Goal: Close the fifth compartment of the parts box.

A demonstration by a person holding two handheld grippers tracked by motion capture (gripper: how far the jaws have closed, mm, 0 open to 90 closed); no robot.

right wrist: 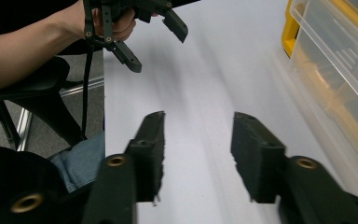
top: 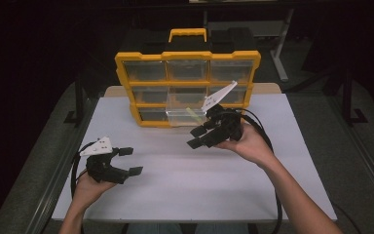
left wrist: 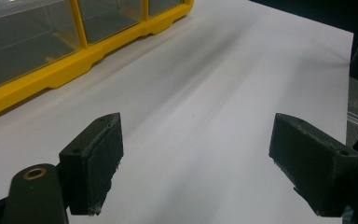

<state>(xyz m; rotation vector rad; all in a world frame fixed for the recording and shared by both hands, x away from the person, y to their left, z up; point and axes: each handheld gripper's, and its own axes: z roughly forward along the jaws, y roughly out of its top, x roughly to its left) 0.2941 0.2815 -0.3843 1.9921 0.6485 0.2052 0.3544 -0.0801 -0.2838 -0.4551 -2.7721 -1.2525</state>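
A yellow organizer case (top: 124, 80) with clear drawers stands upright at the far side of the white table (top: 199, 190). One clear drawer (top: 184, 117) of its bottom row is pulled out, and a small green piece (top: 192, 113) lies in it. My right gripper (top: 195, 138) hovers just in front of that drawer, open with nothing between its fingers. In the right gripper view the gripper (right wrist: 198, 154) points along the table, with the drawer (right wrist: 335, 70) at the right. My left gripper (top: 132, 161) is held low at the near left, open and empty (left wrist: 196, 163).
The organizer's yellow base (left wrist: 51, 79) lies at the upper left of the left gripper view. Black cables trail from both grippers off the near edge. The table's left edge and a metal frame run close by the left hand. The left gripper (right wrist: 157, 49) appears far off in the right gripper view.
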